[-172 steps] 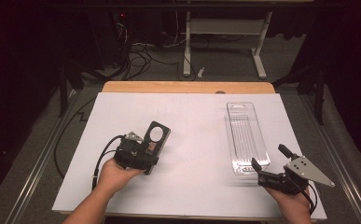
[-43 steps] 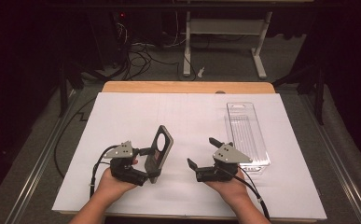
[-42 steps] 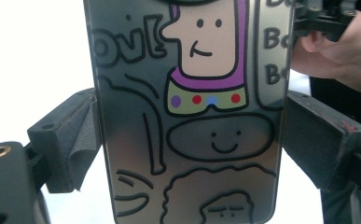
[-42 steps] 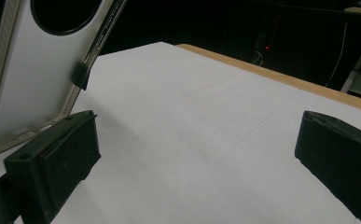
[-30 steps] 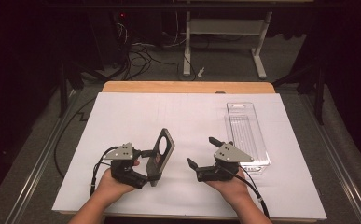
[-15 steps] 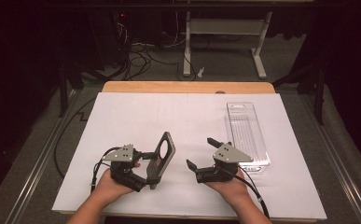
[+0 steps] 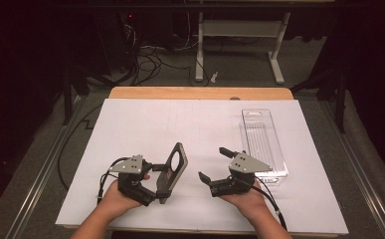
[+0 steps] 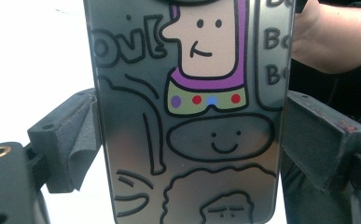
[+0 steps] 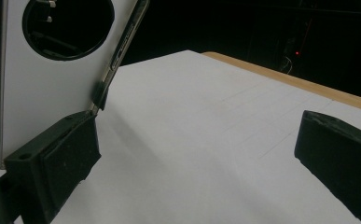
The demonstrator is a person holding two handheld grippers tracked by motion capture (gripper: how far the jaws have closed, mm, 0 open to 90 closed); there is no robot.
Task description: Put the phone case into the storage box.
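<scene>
Phone case [image 7: 172, 169] stands upright, clamped in the left tongs [image 7: 156, 183].

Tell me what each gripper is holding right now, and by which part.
The left gripper clamps the phone case across its width, one jaw on each long side edge, near its lower end. The right gripper is open and holds nothing.

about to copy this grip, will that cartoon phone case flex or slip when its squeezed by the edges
The phone case probably holds fairly stiff: it stands up from the table in the left gripper without sagging. Its glossy back may be slippery, though the padded fingers should help. It looks thin, with a large round cutout, so likely light and somewhat bendable.
</scene>
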